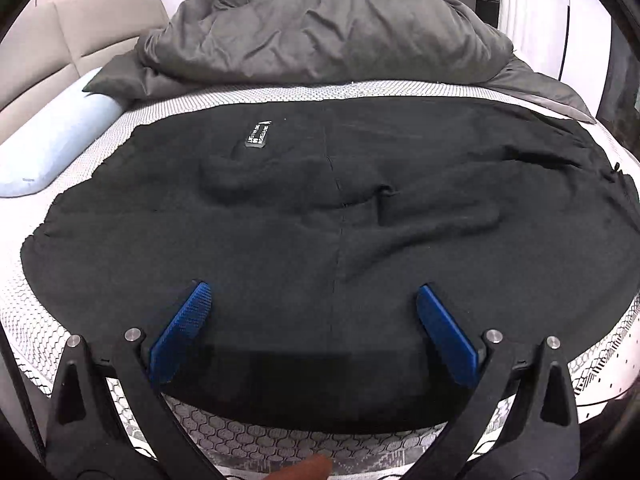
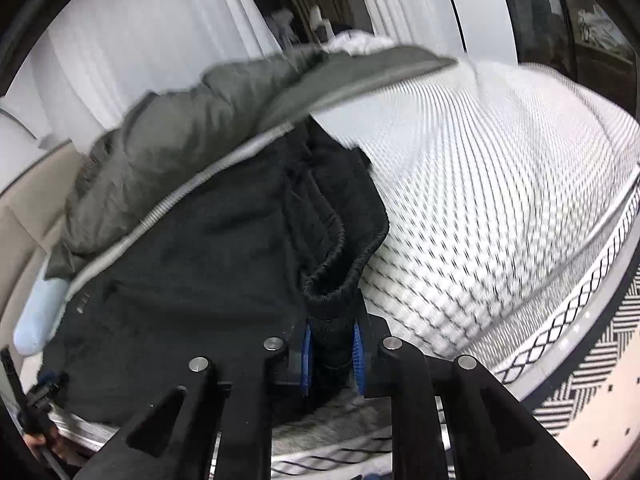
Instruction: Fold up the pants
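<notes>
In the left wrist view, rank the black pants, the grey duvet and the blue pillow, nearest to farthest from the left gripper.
From the left gripper:
1. Pants, right under the open fingers.
2. Pillow, far left on the bed.
3. Duvet, heaped at the far side.

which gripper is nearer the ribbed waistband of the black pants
Right. The right gripper is clamped on the ribbed waistband; the left gripper hangs open over the flat middle of the black pants.

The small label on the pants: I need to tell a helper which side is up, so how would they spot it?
Find the bed's white patterned mattress; the black pants lie spread across it, in front of the crumpled grey duvet. Toward the pants' far edge, left of the centre seam, sits the label: the only patch with white lettering on otherwise plain black fabric.
</notes>
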A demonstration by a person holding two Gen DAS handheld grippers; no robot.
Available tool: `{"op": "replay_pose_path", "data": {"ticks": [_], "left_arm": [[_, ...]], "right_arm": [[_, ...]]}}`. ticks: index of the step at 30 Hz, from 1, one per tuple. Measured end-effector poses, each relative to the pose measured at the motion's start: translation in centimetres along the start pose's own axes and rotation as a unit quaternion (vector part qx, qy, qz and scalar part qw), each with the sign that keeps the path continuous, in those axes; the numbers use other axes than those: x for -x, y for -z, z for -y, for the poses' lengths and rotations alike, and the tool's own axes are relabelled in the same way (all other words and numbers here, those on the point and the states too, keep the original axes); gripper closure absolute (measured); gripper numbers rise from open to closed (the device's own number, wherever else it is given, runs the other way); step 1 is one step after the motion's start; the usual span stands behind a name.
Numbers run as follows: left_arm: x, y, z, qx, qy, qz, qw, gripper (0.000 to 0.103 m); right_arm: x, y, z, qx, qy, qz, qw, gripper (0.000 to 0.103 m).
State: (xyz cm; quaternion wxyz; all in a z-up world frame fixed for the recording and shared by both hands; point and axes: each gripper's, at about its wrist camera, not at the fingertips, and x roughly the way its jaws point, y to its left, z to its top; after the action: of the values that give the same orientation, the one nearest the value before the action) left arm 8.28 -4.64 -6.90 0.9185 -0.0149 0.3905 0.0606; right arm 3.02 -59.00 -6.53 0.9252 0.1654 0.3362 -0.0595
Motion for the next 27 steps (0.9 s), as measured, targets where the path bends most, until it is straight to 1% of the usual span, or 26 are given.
{"op": "replay_pose_path", "data": {"ticks": [1, 2, 3, 4, 5, 6, 8, 10, 11, 13, 14, 15, 17, 19, 20, 21, 22, 23, 24, 25, 26, 27], "left_arm": [[0.1, 0.1, -0.2, 0.001, 0.001, 0.001, 1.0, 0.001], [0.2, 0.1, -0.2, 0.002, 0.003, 0.003, 1.0, 0.001], [0.4, 0.1, -0.3, 0.002, 0.005, 0.005, 1.0, 0.0], [0.6, 0.1, -0.4, 0.001, 0.005, 0.01, 0.9999, 0.0], [1.0, 0.1, -0.7, 0.002, 0.003, 0.013, 0.9999, 0.0], [1.1, 0.1, -1.1, 0.007, 0.003, 0.016, 0.9998, 0.0], [1.4, 0.1, -1.9, 0.017, 0.007, 0.017, 0.9997, 0.001], [1.9, 0.1, -2.2, 0.021, 0.009, 0.027, 0.9994, 0.001], [2.2, 0.1, -2.0, 0.021, 0.016, 0.032, 0.9991, 0.001], [2.6, -0.2, -0.9, 0.01, 0.046, 0.037, 0.9982, 0.001], [2.7, -0.4, 0.5, -0.008, 0.066, 0.037, 0.9971, 0.001], [2.8, -0.5, 1.4, -0.019, 0.073, 0.039, 0.9964, 0.0], [2.7, -0.6, 4.4, -0.049, 0.082, 0.038, 0.9947, 0.0], [2.0, -0.5, 7.0, -0.072, 0.088, 0.023, 0.9933, 0.0], [1.5, -0.4, 7.9, -0.08, 0.091, 0.015, 0.9925, 0.0], [0.8, -0.2, 8.9, -0.085, 0.098, 0.0, 0.9915, 0.0], [0.3, 0.0, 9.3, -0.086, 0.098, -0.011, 0.9914, 0.0], [-0.4, 0.0, 9.6, -0.082, 0.092, -0.022, 0.9922, 0.0], [-0.7, 0.0, 9.6, -0.074, 0.089, -0.027, 0.9929, 0.0], [-0.9, 0.0, 9.5, -0.069, 0.09, -0.029, 0.9931, 0.0], [-0.9, -0.1, 9.3, -0.065, 0.091, -0.029, 0.9933, 0.0], [-0.9, -0.1, 9.0, -0.065, 0.09, -0.027, 0.9935, 0.0]], "right_arm": [[-0.6, 0.1, 0.1, -0.001, 0.013, -0.014, 1.0, 0.076], [-0.6, 0.1, -0.1, 0.0, 0.019, -0.015, 1.0, 0.07], [-0.1, 0.1, -0.4, 0.005, 0.024, -0.008, 1.0, 0.053], [1.0, 0.0, -1.0, 0.015, 0.044, 0.012, 0.999, 0.04], [2.0, 0.1, -1.3, 0.019, 0.063, 0.035, 0.997, 0.014], [3.9, 0.2, -1.9, 0.027, 0.08, 0.077, 0.993, 0.007], [5.9, 0.4, -3.1, 0.046, 0.07, 0.109, 0.991, 0.007], [7.0, 0.6, -5.0, 0.073, 0.035, 0.113, 0.99, 0.002], [6.9, 0.7, -6.1, 0.085, 0.017, 0.107, 0.99, 0.002], [5.7, 1.2, -9.3, 0.131, -0.036, 0.075, 0.988, 0.002], [5.0, 1.6, -11.0, 0.155, -0.053, 0.062, 0.985, 0.002], [4.1, 2.1, -13.1, 0.183, -0.063, 0.05, 0.98, 0.002], [2.5, 3.7, -17.4, 0.246, -0.087, 0.03, 0.965, 0.002], [0.7, 5.6, -22.0, 0.299, -0.118, 0.01, 0.947, 0.002], [-0.1, 6.4, -23.5, 0.317, -0.132, -0.001, 0.939, 0.003], [-1.1, 7.4, -25.6, 0.338, -0.145, -0.014, 0.93, 0.003], [-1.8, 8.1, -26.8, 0.353, -0.15, -0.024, 0.923, 0.003], [-2.1, 8.8, -27.2, 0.364, -0.147, -0.028, 0.919, 0.004], [-2.4, 9.6, -27.0, 0.377, -0.133, -0.029, 0.916, 0.004], [-2.8, 10.0, -26.6, 0.388, -0.111, -0.029, 0.914, 0.004], [-2.8, 10.0, -26.0, 0.389, -0.105, -0.029, 0.915, 0.004], [-2.4, 9.7, -24.5, 0.379, -0.103, -0.028, 0.919, 0.004]]}}
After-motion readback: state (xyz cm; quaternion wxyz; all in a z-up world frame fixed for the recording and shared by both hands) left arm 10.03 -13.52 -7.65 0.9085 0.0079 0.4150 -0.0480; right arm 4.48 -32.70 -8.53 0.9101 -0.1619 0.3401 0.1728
